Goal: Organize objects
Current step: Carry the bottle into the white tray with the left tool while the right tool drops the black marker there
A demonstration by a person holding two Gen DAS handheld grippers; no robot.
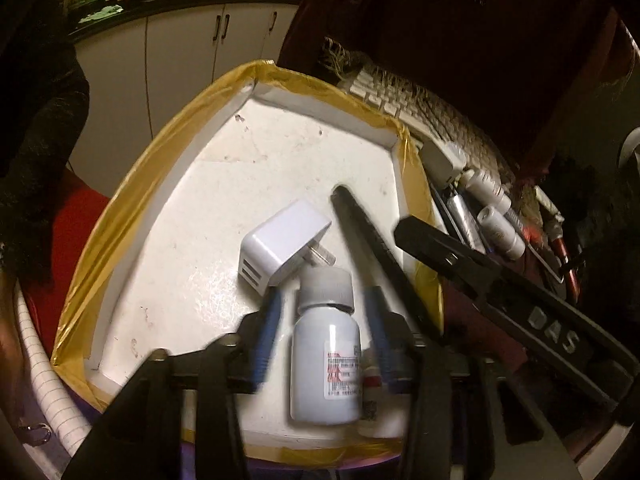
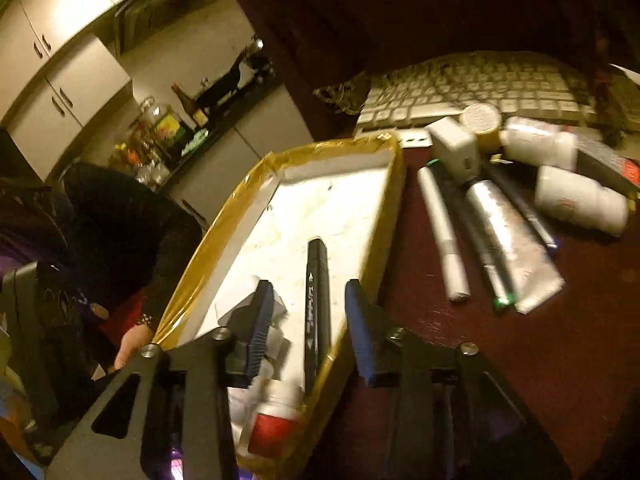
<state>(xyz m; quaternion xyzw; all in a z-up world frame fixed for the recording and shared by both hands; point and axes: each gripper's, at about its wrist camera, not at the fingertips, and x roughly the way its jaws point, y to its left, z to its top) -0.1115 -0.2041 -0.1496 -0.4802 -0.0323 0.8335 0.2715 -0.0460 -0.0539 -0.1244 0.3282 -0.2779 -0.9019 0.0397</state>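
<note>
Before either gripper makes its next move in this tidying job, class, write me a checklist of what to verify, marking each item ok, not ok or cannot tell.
1. White bottle is free of the left gripper: ok, gaps show beside both blue pads.
2. Black marker is free of the right gripper: ok, jaws stand wide of it.
3. Bottle, marker and white charger lie inside the tray: ok.
4. Far end of the tray has room: ok.
5. Everything sorted: not ok, the silver tube and others lie on the table.
6. Bottle rests flat on the tray floor: cannot tell.
</note>
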